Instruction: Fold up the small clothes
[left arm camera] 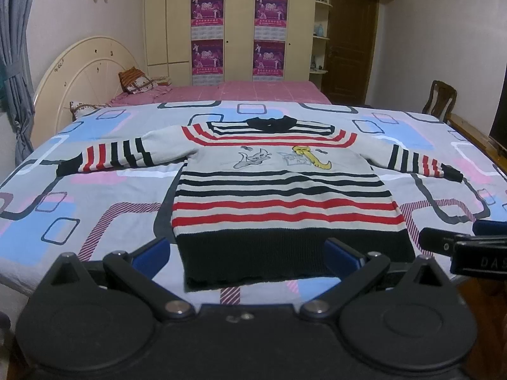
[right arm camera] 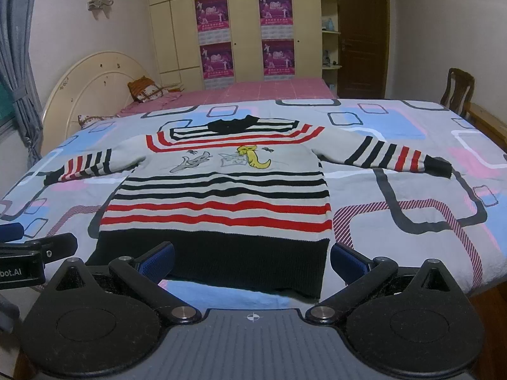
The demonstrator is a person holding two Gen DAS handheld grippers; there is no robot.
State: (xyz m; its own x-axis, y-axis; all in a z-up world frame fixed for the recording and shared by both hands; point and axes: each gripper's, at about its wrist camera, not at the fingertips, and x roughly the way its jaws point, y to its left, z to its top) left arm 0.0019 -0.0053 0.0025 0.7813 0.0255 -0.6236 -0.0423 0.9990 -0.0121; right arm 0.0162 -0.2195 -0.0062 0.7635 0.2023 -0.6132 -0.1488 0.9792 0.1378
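A small striped sweater (left arm camera: 279, 186) lies flat, front up, on the patterned bed sheet (left arm camera: 95, 209), both sleeves spread out sideways and its black hem nearest me. It also shows in the right wrist view (right arm camera: 221, 196). My left gripper (left arm camera: 247, 256) is open and empty, its blue fingers (left arm camera: 152, 253) just short of the hem. My right gripper (right arm camera: 253, 261) is open and empty, its fingers (right arm camera: 348, 261) spanning the hem's right part. The right gripper also shows at the right edge of the left wrist view (left arm camera: 459, 247).
The sheet (right arm camera: 412, 205) covers a raised surface in front of a pink bed (left arm camera: 253, 91) with a headboard (left arm camera: 79, 72) at the left. A wooden chair (left arm camera: 440, 98) stands at the back right. A wardrobe with posters (left arm camera: 240, 31) and a door fill the far wall.
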